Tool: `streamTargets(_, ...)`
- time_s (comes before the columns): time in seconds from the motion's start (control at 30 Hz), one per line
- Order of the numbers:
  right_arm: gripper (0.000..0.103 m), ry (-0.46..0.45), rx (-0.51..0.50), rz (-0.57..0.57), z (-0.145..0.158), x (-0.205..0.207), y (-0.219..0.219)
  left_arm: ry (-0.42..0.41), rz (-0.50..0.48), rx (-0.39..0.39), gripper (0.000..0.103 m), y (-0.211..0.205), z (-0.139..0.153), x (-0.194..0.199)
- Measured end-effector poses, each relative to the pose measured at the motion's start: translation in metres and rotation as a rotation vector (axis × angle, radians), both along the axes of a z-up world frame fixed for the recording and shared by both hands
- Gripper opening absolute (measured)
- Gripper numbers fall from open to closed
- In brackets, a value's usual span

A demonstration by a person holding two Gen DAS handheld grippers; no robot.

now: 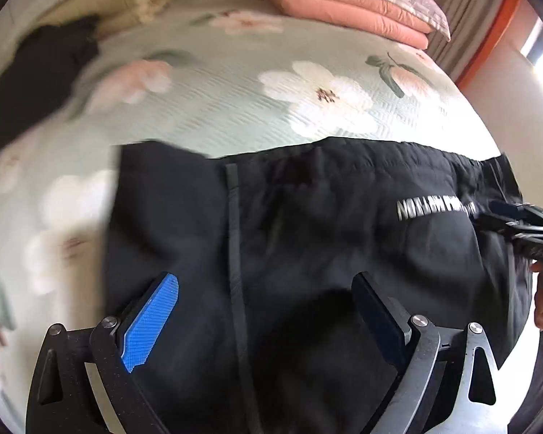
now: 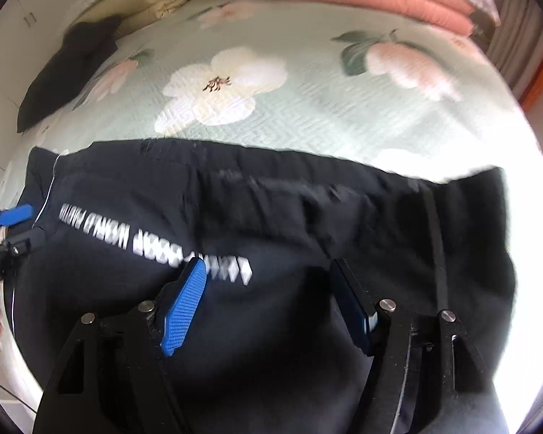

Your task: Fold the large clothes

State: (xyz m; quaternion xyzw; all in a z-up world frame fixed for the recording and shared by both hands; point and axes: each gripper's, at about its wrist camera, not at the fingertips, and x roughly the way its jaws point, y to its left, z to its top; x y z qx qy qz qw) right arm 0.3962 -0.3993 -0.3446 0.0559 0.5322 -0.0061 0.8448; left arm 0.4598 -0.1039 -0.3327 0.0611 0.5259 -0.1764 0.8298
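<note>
Closest to me are the black trousers [image 1: 307, 253], spread flat on the floral bedspread [image 1: 235, 101] right under both tools. They look soft, light and floppy, so I'd pinch the waistband edge and a hem. My left gripper [image 1: 264, 311] and right gripper [image 2: 268, 300] both hover low, jaws wide, holding nothing.

White lettering [image 2: 155, 242] on trousers [image 2: 271, 235], blurred

Black claw [image 1: 264, 285], blue ribbed pads [image 1: 150, 322], silver pivot screws.
</note>
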Motion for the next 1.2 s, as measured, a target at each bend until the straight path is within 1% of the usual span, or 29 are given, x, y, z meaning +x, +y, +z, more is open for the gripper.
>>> streamTargets(0.07, 0.077, -0.028, 0.0, -0.025, 0.018, -0.03, -0.01, -0.011, 0.002, 0.002, 0.097, 0.016, 0.012, -0.016)
streamTargets(0.13, 0.087, -0.053, -0.007, -0.066, 0.033, -0.062, -0.024, -0.014, 0.004, -0.005, 0.097, 0.038, 0.023, -0.034)
streamTargets(0.2, 0.09, -0.063, -0.022, -0.12, 0.041, -0.091, -0.04, 0.011, 0.002, -0.034, 0.097, 0.058, 0.025, -0.043)
streamTargets(0.23, 0.091, -0.056, -0.035, -0.147, 0.041, -0.103, -0.049, 0.031, 0.005, -0.045, 0.097, 0.069, 0.022, -0.045)
streamTargets(0.3, 0.091, -0.026, -0.048, -0.19, 0.034, -0.116, -0.066, 0.056, 0.027, -0.02, 0.097, 0.083, 0.012, -0.043)
streamTargets(0.37, 0.091, 0.008, -0.039, -0.216, 0.023, -0.123, -0.079, 0.076, 0.051, 0.001, 0.097, 0.092, 0.003, -0.039)
streamTargets(0.4, 0.091, 0.014, -0.029, -0.214, 0.017, -0.122, -0.084, 0.086, 0.058, 0.005, 0.097, 0.095, -0.002, -0.037)
streamTargets(0.47, 0.091, 0.017, -0.01, -0.198, 0.006, -0.114, -0.09, 0.115, 0.051, -0.026, 0.097, 0.097, -0.01, -0.034)
streamTargets(0.53, 0.091, 0.053, 0.024, -0.183, -0.012, -0.102, -0.096, 0.187, 0.026, -0.113, 0.097, 0.094, -0.022, -0.028)
streamTargets(0.57, 0.091, 0.07, 0.057, -0.179, -0.02, -0.097, -0.098, 0.218, 0.015, -0.151, 0.097, 0.093, -0.028, -0.026)
streamTargets(0.6, 0.092, 0.08, 0.091, -0.175, -0.026, -0.094, -0.1, 0.247, 0.009, -0.185, 0.097, 0.091, -0.036, -0.023)
streamTargets(0.63, 0.097, 0.081, 0.106, -0.175, -0.03, -0.092, -0.102, 0.275, -0.002, -0.212, 0.097, 0.089, -0.044, -0.019)
streamTargets(0.67, 0.101, 0.077, 0.101, -0.171, -0.033, -0.092, -0.102, 0.301, -0.018, -0.237, 0.097, 0.088, -0.052, -0.016)
streamTargets(0.7, 0.103, 0.077, 0.075, -0.155, -0.037, -0.091, -0.1, 0.312, -0.026, -0.244, 0.097, 0.087, -0.058, -0.014)
streamTargets(0.73, 0.103, 0.082, 0.056, -0.124, -0.042, -0.09, -0.098, 0.324, -0.037, -0.251, 0.097, 0.086, -0.064, -0.012)
streamTargets(0.77, 0.103, 0.082, 0.054, -0.105, -0.044, -0.088, -0.097, 0.341, -0.044, -0.274, 0.098, 0.086, -0.071, -0.009)
streamTargets(0.83, 0.103, 0.095, 0.103, -0.091, -0.051, -0.083, -0.101, 0.377, -0.034, -0.333, 0.099, 0.09, -0.081, -0.004)
streamTargets(0.93, 0.103, 0.119, 0.222, -0.108, -0.063, -0.078, -0.116, 0.43, -0.017, -0.416, 0.1, 0.095, -0.097, -0.003)
streamTargets(1.07, 0.103, 0.11, 0.274, -0.096, -0.069, -0.073, -0.121, 0.438, -0.031, -0.439, 0.103, 0.096, -0.104, -0.005)
streamTargets(1.13, 0.103, 0.114, 0.327, -0.102, -0.075, -0.071, -0.126, 0.446, -0.037, -0.441, 0.103, 0.093, -0.106, -0.003)
streamTargets(1.2, 0.103, 0.112, 0.346, -0.104, -0.076, -0.069, -0.128, 0.461, -0.034, -0.454, 0.103, 0.09, -0.107, 0.0)
